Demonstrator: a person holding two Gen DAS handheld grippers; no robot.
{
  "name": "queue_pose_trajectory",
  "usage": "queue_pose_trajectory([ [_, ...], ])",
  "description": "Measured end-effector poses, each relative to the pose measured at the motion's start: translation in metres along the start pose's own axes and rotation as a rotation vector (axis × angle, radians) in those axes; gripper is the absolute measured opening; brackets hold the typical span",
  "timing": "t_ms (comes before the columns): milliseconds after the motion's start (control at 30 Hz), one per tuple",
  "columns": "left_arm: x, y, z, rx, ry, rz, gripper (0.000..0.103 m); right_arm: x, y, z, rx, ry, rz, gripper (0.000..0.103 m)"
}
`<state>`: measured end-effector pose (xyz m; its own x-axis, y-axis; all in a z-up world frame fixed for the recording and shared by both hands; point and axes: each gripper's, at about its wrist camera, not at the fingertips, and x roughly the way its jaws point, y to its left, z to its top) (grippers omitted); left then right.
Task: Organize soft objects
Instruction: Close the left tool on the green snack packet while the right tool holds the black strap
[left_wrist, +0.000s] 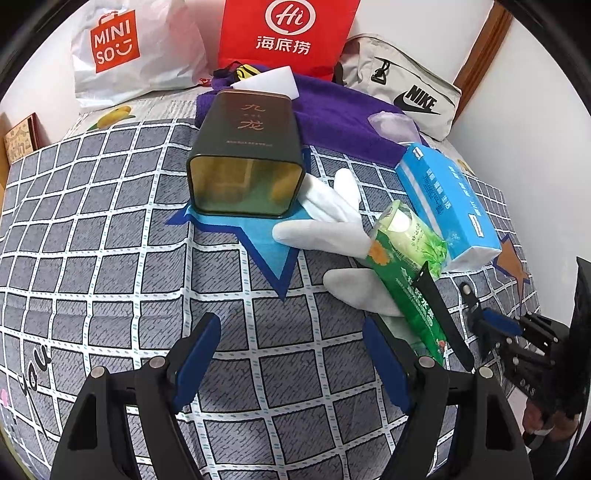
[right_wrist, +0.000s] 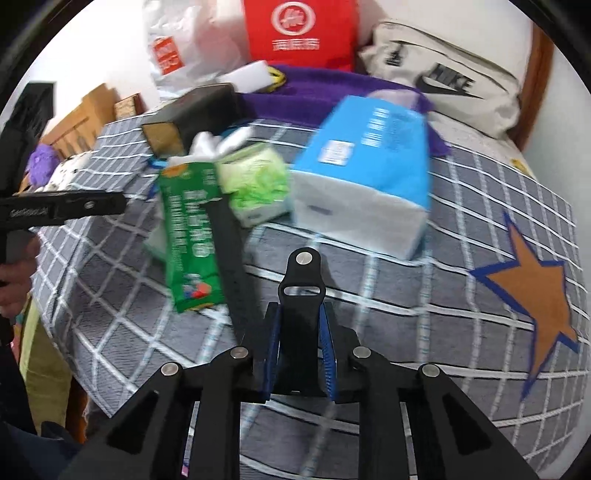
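A dark tin (left_wrist: 245, 158) lies on its side on the checked bedspread (left_wrist: 110, 240), its open mouth facing me. White gloves (left_wrist: 325, 225) lie beside it, under a green wipes pack (left_wrist: 410, 266) and next to a blue tissue pack (left_wrist: 448, 206). A purple towel (left_wrist: 332, 118) lies behind. My left gripper (left_wrist: 291, 354) is open and empty above the bedspread. My right gripper (right_wrist: 301, 332) is shut on one end of a black watch strap (right_wrist: 301, 291); its other part (right_wrist: 231, 258) trails toward the green pack (right_wrist: 190, 236). The tissue pack (right_wrist: 364, 173) lies ahead.
A white MINISO bag (left_wrist: 129, 48), a red paper bag (left_wrist: 288, 33) and a grey Nike bag (left_wrist: 402, 85) stand along the wall at the back. A white block (left_wrist: 273, 83) rests on the towel. The bed edge drops off at left in the right wrist view (right_wrist: 74, 332).
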<state>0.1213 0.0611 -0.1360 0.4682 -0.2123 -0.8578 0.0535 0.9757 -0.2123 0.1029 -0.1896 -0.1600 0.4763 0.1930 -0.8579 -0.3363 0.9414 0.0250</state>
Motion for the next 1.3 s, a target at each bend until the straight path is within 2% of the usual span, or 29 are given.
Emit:
queue_pose_trajectory([
  [100,0.001,0.000,-0.001,-0.002,0.005,0.001,0.078,0.007,-0.007,-0.001,0.019,0.024,-0.014,0.021],
  [267,0.003,0.000,0.000,-0.007,0.008,0.000,0.078,0.009,-0.003,-0.002,0.001,0.017,-0.032,0.023],
  [567,0.004,-0.011,-0.001,0.015,0.009,-0.013,0.078,0.009,-0.006,-0.004,0.018,-0.028,-0.023,0.022],
  [733,-0.002,-0.020,0.000,0.041,-0.007,-0.043,0.078,-0.001,-0.012,-0.005,0.047,-0.035,0.015,0.021],
  [1000,0.012,-0.034,0.016,0.041,-0.008,-0.048,0.078,-0.017,-0.021,-0.006,0.046,-0.066,0.019,0.021],
  [1100,0.015,-0.042,0.023,0.032,-0.019,-0.074,0.078,-0.016,-0.026,-0.007,0.056,-0.062,0.032,0.021],
  [1200,0.023,-0.052,0.027,0.047,-0.021,-0.069,0.076,-0.012,-0.028,-0.007,0.061,-0.054,0.042,0.021],
  [1267,0.028,-0.054,0.028,0.044,-0.026,-0.068,0.070,-0.009,-0.030,-0.007,0.062,-0.050,0.045,0.021],
  [1300,0.031,-0.055,0.029,0.042,-0.024,-0.080,0.061,-0.008,-0.030,-0.007,0.062,-0.047,0.048,0.022],
])
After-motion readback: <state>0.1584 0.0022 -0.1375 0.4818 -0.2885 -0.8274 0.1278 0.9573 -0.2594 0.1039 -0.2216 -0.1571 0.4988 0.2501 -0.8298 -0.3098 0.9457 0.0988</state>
